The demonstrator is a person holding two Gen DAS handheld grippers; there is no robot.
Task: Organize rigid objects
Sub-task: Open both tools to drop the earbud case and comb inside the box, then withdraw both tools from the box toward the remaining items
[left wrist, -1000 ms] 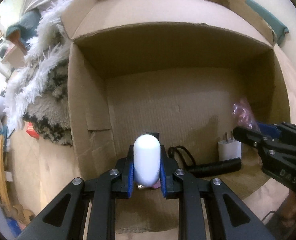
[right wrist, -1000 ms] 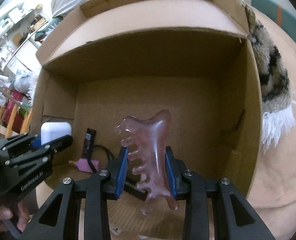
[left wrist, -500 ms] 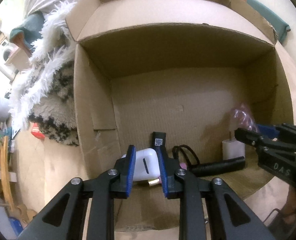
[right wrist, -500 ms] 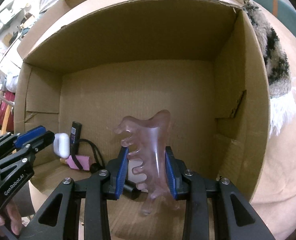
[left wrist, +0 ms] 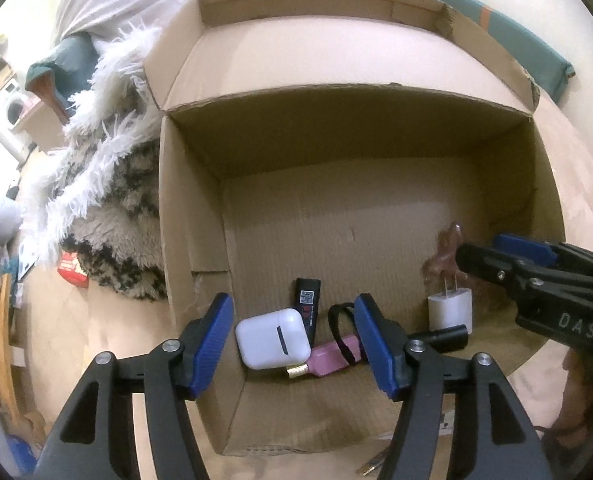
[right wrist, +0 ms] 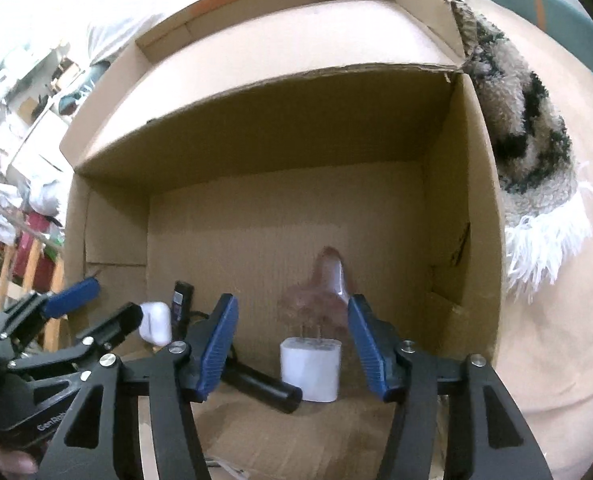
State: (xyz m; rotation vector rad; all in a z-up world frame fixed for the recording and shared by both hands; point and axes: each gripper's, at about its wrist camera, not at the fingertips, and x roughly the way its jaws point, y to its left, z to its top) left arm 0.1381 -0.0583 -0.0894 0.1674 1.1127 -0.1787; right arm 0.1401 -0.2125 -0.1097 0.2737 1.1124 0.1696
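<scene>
— Jaws of the left gripper (left wrist: 294, 346) standing apart, having just been opening, pads pressing on nothing. White earbud case (left wrist: 272, 338) lying loose between the blue pads (left wrist: 210, 346), down on the floor of the cardboard box (left wrist: 188, 216).

— And lying around that case?

— Black stick with a small label (left wrist: 307, 304) touching it on the far side, pointing away from the gripper. Pink bottle with a gold cap (left wrist: 330, 360) sitting just right of the case, under the right pad, a black strap (left wrist: 342, 334) looping over it.

— Right gripper (right wrist: 292, 346) gripping anything?

— Not gripping, also parted, jaws having just been opening. Translucent pink comb-like piece (right wrist: 328, 284) lying free on the box floor, just beyond the fingertips. White plug adapter (right wrist: 310, 374) standing prongs-up between the pads, touching neither.

— Anything beside that adapter?

— Black cylinder (right wrist: 262, 388) lying just left of it, running under the left pad. Left gripper showing at the far left of the right wrist view, earbud case peeking past its tip.

— Outside the box?

— Shaggy black-and-white rug (left wrist: 112, 208) lying against the box wall, left of the left gripper; bare tan floor (right wrist: 556, 320) spreading right of the right gripper.
</scene>
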